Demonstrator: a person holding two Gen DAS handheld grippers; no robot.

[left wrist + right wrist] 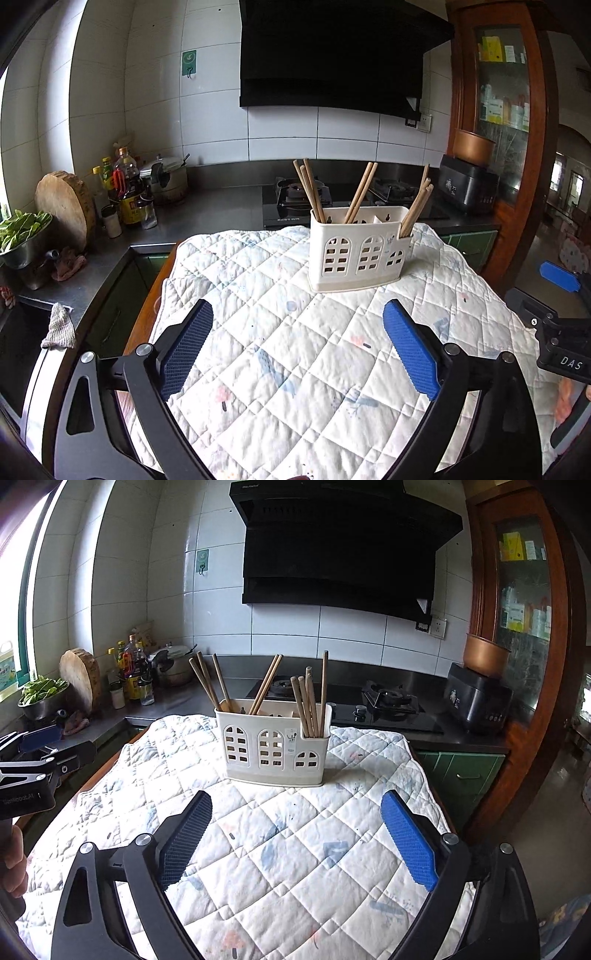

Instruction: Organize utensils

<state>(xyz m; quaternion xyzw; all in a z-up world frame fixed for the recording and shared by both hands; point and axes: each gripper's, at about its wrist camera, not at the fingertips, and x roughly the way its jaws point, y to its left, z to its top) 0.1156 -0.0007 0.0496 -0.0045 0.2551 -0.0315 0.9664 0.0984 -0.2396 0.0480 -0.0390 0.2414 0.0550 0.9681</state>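
Note:
A white plastic utensil holder [360, 251] with arched cut-outs stands upright on a quilted white cloth [295, 350]; it also shows in the right wrist view [273, 747]. Several wooden chopsticks [314, 192] stick out of its compartments, seen too in the right wrist view [310, 705]. My left gripper [297, 319] is open and empty, above the cloth short of the holder. My right gripper [295, 806] is open and empty, also short of the holder. The right gripper's body shows at the left wrist view's right edge [561, 332].
A gas hob [369, 705] and black range hood [332, 546] lie behind the table. Sauce bottles [129, 192], a round wooden board [66, 206], a bowl of greens [22, 236] and a pot stand on the left counter. A black cooker [476, 701] and wooden cabinet are at right.

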